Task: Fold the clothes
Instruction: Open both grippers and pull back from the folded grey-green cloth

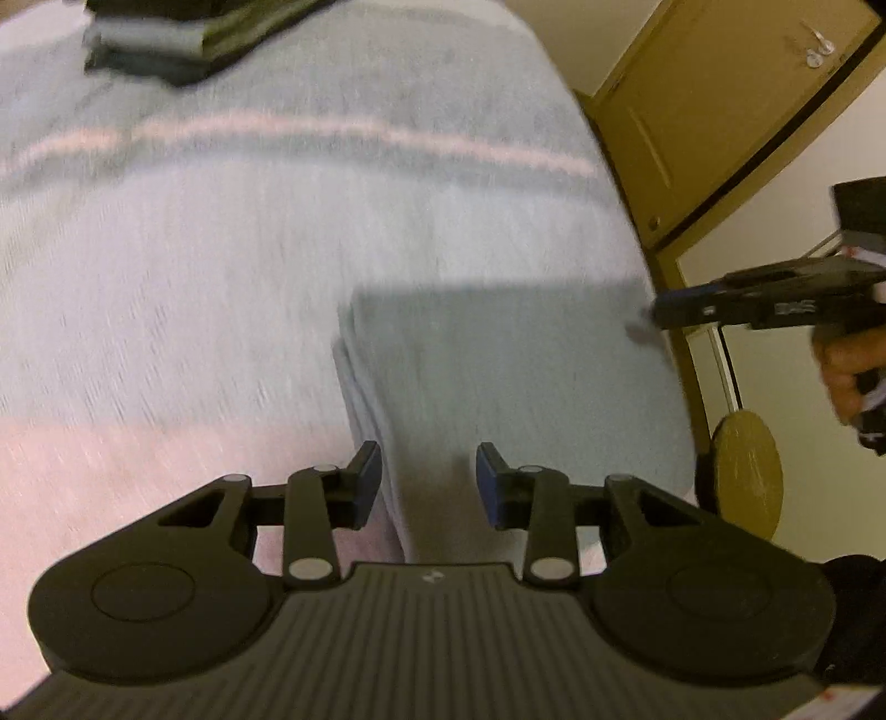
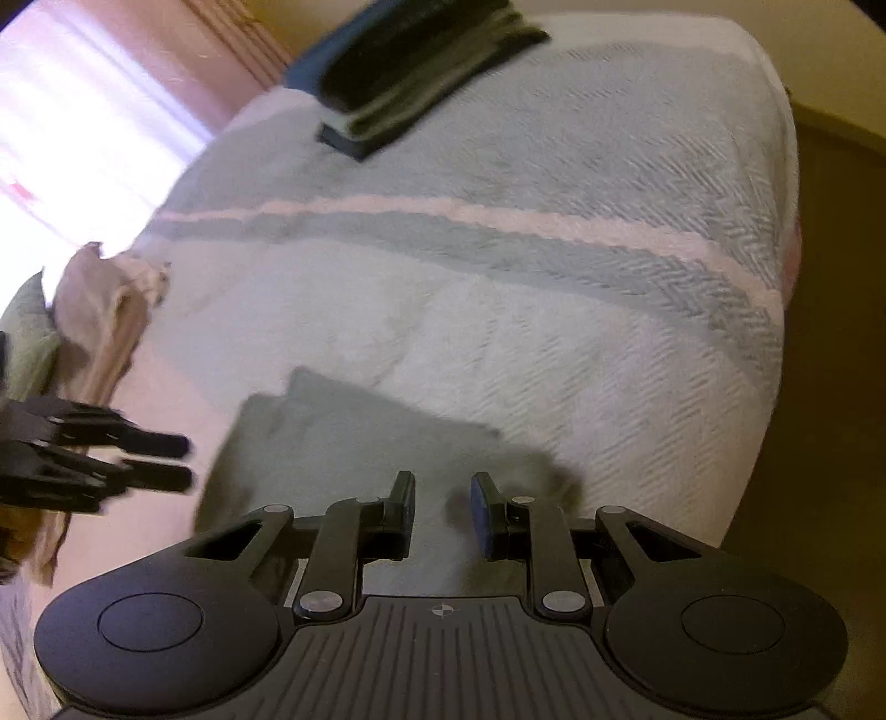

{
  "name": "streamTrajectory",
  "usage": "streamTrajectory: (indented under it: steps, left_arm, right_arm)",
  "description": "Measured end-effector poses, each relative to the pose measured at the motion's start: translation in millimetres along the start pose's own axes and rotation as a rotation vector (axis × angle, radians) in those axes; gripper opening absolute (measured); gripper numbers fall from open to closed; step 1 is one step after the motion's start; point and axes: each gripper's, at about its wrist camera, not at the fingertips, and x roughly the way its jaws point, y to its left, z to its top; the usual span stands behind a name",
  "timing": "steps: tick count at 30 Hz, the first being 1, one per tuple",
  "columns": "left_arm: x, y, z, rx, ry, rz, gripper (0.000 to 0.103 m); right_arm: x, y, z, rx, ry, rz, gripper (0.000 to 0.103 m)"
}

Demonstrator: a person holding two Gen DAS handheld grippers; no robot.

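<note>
A folded grey-green garment [image 1: 498,376] lies flat on the bed near its edge, and the right wrist view shows it [image 2: 360,443] just ahead of the fingers. My left gripper [image 1: 427,482] hovers open over the garment's near left corner, with nothing between its fingers. Over the garment's near edge my right gripper [image 2: 443,498] is open too, and holds nothing. The left wrist view shows the right gripper [image 1: 659,313] side-on at the garment's right edge, held by a hand [image 1: 847,376]. In the right wrist view the left gripper [image 2: 166,459] stands beside the garment's left edge, fingers apart.
A striped pale blanket [image 2: 554,310] covers the bed. At the far end sits a stack of dark folded clothes [image 2: 415,72] [image 1: 183,39]. Loose beige clothing [image 2: 105,321] and a green piece [image 2: 27,332] lie at the left side. A door [image 1: 720,111] stands beyond the bed's right edge.
</note>
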Motion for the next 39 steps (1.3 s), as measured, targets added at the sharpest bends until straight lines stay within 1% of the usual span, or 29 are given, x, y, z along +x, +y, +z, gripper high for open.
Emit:
streamTrajectory:
  steps: [2,4,7,9,10,11,12,14,15,18,19,22,26,31,33,34,35,36,37,38,39]
  left_arm:
    - [21,4,-10,-0.028,0.010,0.004,0.032]
    - [40,7,-14,-0.046,0.013,0.007,0.038]
    - [51,15,-14,-0.095,-0.017,0.003,0.039]
    - [40,9,-17,-0.090,-0.039,0.030,0.038]
    - [32,5,-19,-0.089,-0.046,0.053,0.034]
    - [22,2,-22,-0.097,-0.049,0.076,0.031]
    - [11,-2,-26,-0.105,-0.055,0.101,0.031]
    - [-13,-13,-36,-0.125,-0.080,0.144,0.031]
    - [-25,-16,-41,-0.139,-0.090,0.156,0.031]
    - [-59,-33,-60,-0.183,-0.121,0.187,0.032]
    - [-67,-40,-67,-0.194,-0.127,0.195,0.034]
    - [-86,-61,-83,-0.199,-0.148,0.228,0.036]
    - [-100,-83,-99,-0.184,-0.174,0.219,0.036]
    - [-110,-94,-109,-0.172,-0.181,0.209,0.037]
    - [-111,-98,-111,-0.137,-0.179,0.221,0.042]
    - [-110,-101,-111,-0.099,-0.175,0.235,0.047]
    - [-108,-105,-112,-0.041,-0.174,0.255,0.055]
    - [-106,-112,-113,0.038,-0.176,0.285,0.061]
    - [-101,-122,-114,0.147,-0.181,0.326,0.073]
    - [-95,-132,-118,0.271,-0.182,0.367,0.080]
    - [-86,-140,-122,0.396,-0.179,0.401,0.081]
  right_arm:
    - [12,1,-13,-0.026,0.033,-0.009,0.019]
    - [25,-10,-22,-0.006,0.031,-0.008,0.019]
    - [30,-19,-21,0.016,0.025,0.009,0.019]
    - [20,-14,-19,0.016,0.026,0.013,0.020]
    - [12,-10,-20,0.008,0.025,0.000,0.020]
    - [4,-5,-22,0.000,0.029,-0.017,0.027]
    - [-4,-2,-24,-0.001,0.034,-0.030,0.040]
    - [-25,9,-34,0.003,0.035,-0.034,0.053]
    - [-34,16,-40,-0.001,0.039,-0.040,0.056]
    - [-61,37,-58,-0.010,0.050,-0.063,0.060]
    - [-67,44,-62,-0.010,0.055,-0.065,0.060]
    - [-84,65,-78,-0.047,0.066,-0.089,0.063]
    - [-96,86,-93,-0.107,0.061,-0.093,0.064]
    - [-100,94,-104,-0.110,0.064,-0.087,0.066]
    - [-99,97,-106,-0.127,0.072,-0.094,0.066]
    - [-98,99,-107,-0.145,0.076,-0.106,0.066]
    - [-97,103,-109,-0.175,0.080,-0.125,0.067]
    - [-96,108,-110,-0.221,0.081,-0.144,0.067]
    - [-94,112,-113,-0.274,0.082,-0.160,0.068]
    - [-89,118,-116,-0.358,0.083,-0.186,0.069]
    - [-84,122,-121,-0.429,0.087,-0.206,0.071]
